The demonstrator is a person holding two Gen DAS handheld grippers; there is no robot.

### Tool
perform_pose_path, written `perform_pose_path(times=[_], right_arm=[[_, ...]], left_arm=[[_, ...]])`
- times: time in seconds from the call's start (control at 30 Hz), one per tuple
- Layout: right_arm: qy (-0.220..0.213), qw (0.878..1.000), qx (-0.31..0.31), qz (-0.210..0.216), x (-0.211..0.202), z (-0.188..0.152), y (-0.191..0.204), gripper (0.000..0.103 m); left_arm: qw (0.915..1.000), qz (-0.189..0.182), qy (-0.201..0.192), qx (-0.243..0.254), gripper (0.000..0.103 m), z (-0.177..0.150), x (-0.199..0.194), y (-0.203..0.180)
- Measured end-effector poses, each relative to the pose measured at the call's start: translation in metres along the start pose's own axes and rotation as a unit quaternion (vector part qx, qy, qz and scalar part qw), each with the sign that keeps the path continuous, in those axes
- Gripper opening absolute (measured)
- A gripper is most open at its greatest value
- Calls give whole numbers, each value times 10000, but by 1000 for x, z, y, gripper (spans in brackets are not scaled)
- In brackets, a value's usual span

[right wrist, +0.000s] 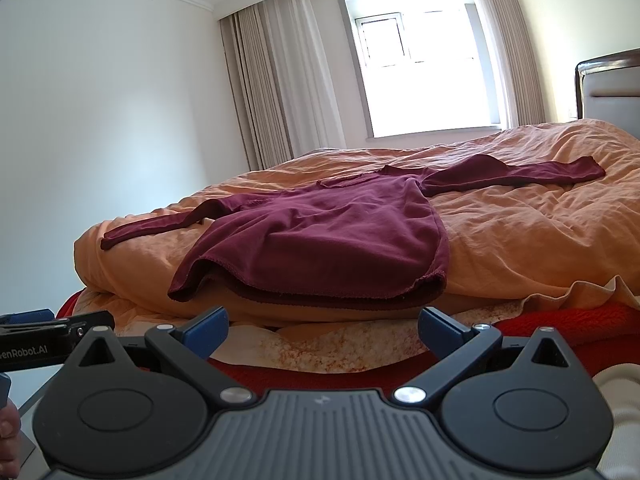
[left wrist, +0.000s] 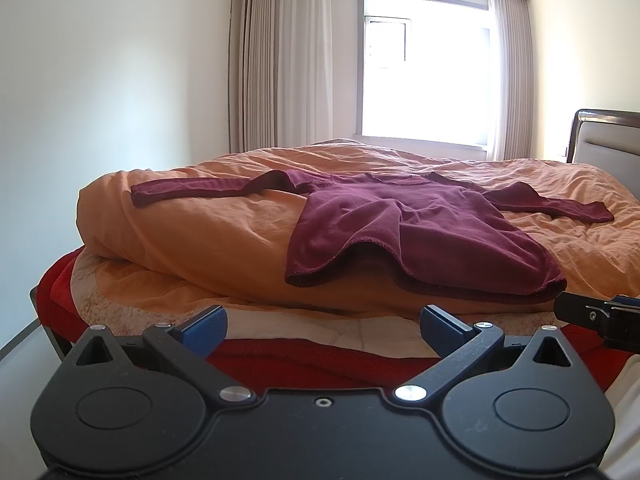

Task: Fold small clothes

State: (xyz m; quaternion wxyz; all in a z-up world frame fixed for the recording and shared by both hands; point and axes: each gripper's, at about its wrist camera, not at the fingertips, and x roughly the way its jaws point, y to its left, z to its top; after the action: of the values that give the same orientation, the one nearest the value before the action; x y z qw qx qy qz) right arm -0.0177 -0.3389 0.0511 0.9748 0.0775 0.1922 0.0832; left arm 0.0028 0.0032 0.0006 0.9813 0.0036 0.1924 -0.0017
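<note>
- Left gripper [left wrist: 324, 330]: fingers apart, empty, short of bed edge.
- Right gripper [right wrist: 323, 330]: fingers apart, empty.
- Maroon long-sleeved shirt [left wrist: 400, 224] at 12 o'clock, sleeves spread, on orange duvet [left wrist: 200, 232].

The long-sleeved top [left wrist: 404, 224] is plain maroon, lying on a peach-orange duvet [left wrist: 208, 236] above a bright red blanket [right wrist: 568, 328] and a cream quilt mottled with orange [right wrist: 320, 352]. Each claw, left [left wrist: 323, 328] and right [right wrist: 322, 330], is black with 2 blue fingertips [left wrist: 204, 330]. The curtains [left wrist: 276, 64] are beige-grey, the walls [left wrist: 100, 80] white.
</note>
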Motion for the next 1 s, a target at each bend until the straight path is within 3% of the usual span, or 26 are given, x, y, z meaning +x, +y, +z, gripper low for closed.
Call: perform_pose_path(times=[1.0], right_arm=[[34,10000,17,9,1,-2,0,103]], left_arm=[[10000,4,-7,12,102,-2,-2,3]])
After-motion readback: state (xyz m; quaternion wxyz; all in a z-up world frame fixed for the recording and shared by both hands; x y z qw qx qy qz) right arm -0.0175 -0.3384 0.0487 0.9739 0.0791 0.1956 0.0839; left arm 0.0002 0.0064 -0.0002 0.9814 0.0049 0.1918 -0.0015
